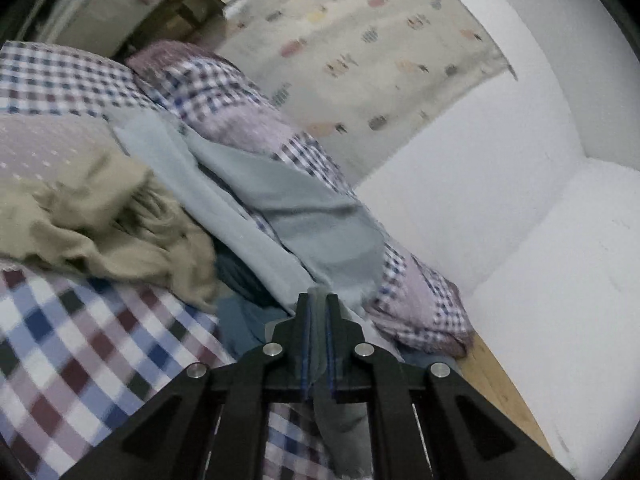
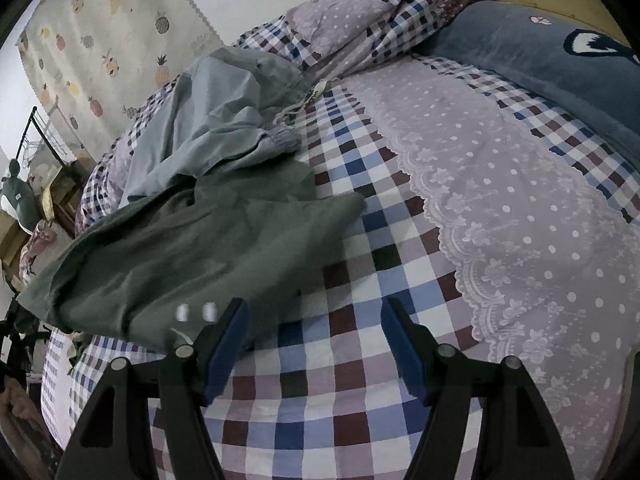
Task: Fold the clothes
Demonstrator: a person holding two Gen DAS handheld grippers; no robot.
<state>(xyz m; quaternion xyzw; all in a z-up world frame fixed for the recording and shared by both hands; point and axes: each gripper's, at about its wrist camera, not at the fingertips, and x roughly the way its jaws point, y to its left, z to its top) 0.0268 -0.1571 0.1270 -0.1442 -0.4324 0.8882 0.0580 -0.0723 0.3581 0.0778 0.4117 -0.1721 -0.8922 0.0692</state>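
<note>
Pinching a thin edge of the pale blue garment [image 1: 296, 208], your left gripper [image 1: 318, 300] is lifting it off the checked bed [image 2: 360, 380]; that hem could be slipping free while your right gripper [image 2: 314, 312] is hanging spread, empty, beside the dark green garment [image 2: 180, 248].

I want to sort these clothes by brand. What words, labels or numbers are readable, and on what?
No readable text.
Dark green garment: white marks near its hem, too blurred to read.
Pale blue garment: a white tag by its waistband, too small to read.
Blue pillow: only a picture.
</note>
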